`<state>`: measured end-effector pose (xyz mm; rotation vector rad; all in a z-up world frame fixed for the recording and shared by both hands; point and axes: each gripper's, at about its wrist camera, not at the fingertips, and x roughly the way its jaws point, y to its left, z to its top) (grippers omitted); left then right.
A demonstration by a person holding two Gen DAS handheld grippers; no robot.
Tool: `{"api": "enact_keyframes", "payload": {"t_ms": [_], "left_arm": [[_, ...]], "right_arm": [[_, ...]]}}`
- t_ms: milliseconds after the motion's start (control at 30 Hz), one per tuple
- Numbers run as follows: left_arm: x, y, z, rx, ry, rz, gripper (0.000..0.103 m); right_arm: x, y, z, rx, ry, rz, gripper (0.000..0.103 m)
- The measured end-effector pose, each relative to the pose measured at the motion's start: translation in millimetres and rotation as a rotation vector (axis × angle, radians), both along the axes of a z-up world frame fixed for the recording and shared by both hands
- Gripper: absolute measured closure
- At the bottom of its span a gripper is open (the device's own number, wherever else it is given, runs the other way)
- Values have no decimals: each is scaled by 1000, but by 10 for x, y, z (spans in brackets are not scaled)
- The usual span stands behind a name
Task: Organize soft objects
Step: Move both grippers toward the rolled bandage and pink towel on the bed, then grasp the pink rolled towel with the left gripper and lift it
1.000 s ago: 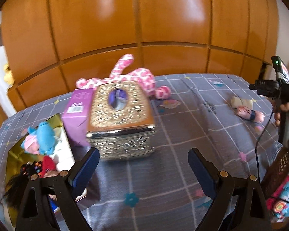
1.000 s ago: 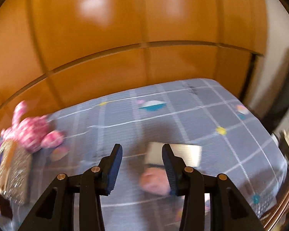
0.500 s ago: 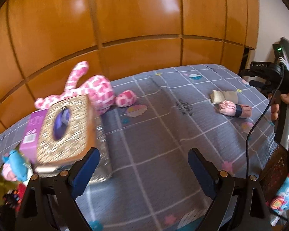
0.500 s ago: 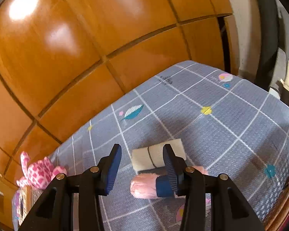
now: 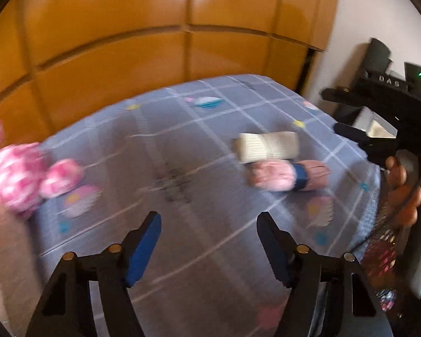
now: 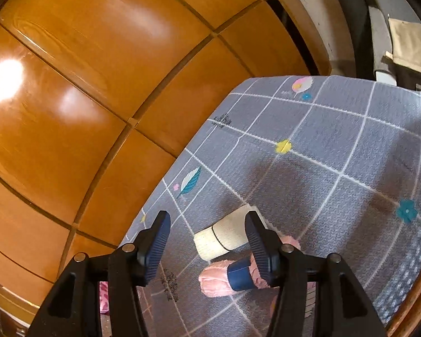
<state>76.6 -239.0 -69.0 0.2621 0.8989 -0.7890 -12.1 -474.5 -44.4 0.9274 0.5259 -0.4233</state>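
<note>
- The right gripper stood with its jaws apart and nothing pressed between them; they had just been opening; the cream roll lay in the gap as seen from the wrist, but on the cloth below, not yet clasped.
- The left gripper was likewise apart and empty; its jaws had just been closing in; only bare cloth showed between them.
- The cream roll lay near the right side of the cloth, touching or just beside the pink roll, which wore a dark blue band round its middle.
- Both rolls looked light, soft and squashy, likely rolled fabric; a firm pinch would dent them, not harm them; slipping seemed unlikely on such fuzzy cloth.
- Best hold, I judged: across the cream roll's middle, jaws square to its long axis; for the pink roll, at the band, where it was bound tight.
- A pink spotted toy lay well apart on the left; a hand held the right gripper's handle.
</note>
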Motion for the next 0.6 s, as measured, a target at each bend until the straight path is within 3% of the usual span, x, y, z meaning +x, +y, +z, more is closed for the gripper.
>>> {"api": "enact_keyframes", "payload": {"t_ms": [67,133,400,467,600], "left_arm": [[4,-248,-37,-11,5,-42,31],[-56,-496,-52,4,-44,-130,30],[-342,-1248,-219,181,-286,-532,30],[-384,-1333,-267,210,-333,-588,30],[-321,-1542,-409,235,-316,-637,30]], "right_arm": [[1,-12,-16,14,-6,4,46],[-10,-21,-28,29,-14,5,46],[-66,-64,-73,85,-47,1,46],[-79,-71,-82,96,-56,-1,46],[-95,-95,-111,123,-66,-9,46]]}}
